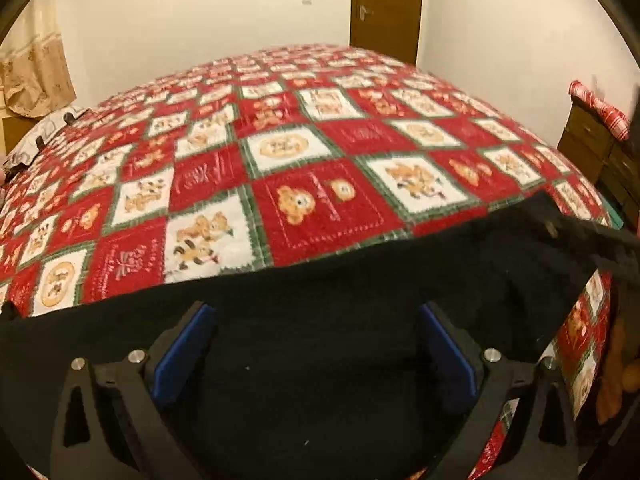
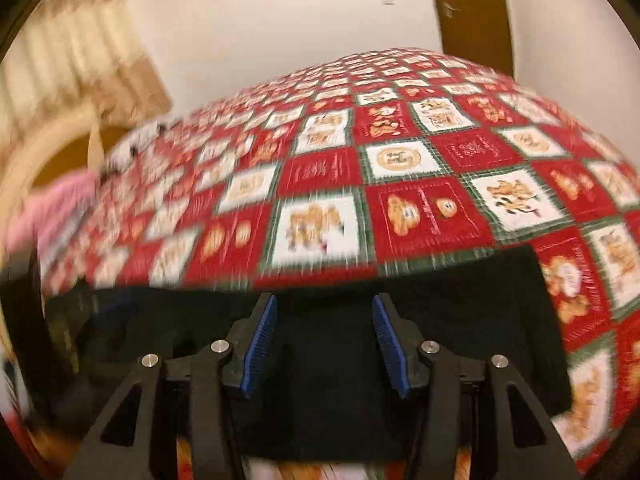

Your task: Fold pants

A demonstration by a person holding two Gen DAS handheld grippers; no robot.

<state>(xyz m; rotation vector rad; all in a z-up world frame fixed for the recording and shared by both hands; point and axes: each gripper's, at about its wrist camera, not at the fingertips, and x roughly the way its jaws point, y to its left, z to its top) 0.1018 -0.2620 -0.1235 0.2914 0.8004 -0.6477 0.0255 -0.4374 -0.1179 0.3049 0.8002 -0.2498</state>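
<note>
Setting: a bed (image 1: 320, 184) under a red, white and green patchwork blanket (image 1: 304, 152) printed with cartoon bears, white walls behind.
Pants: black pants (image 1: 320, 288) lie flat along the near edge of the bed, spread across the blanket; in the right wrist view the same dark cloth (image 2: 460, 292) shows a squared corner toward the right.
Left gripper: the left gripper (image 1: 316, 320) sits low over the black fabric, its blue-padded fingers (image 1: 182, 364) spread wide apart with only cloth showing between them; whether the tips touch the cloth cannot be told.
Right gripper: the right gripper (image 2: 324, 312) points across the pants toward the far wall, its blue fingers (image 2: 262, 348) apart, with nothing clamped between them.
Focus: the right wrist view is streaked with motion blur, worst at the left.
Background: a brown door (image 1: 386, 4) stands beyond the foot of the bed, a wooden dresser (image 1: 588, 140) topped with a red striped bundle (image 1: 600, 110) sits at right, and a beige curtain (image 2: 68, 52) hangs at left.
</note>
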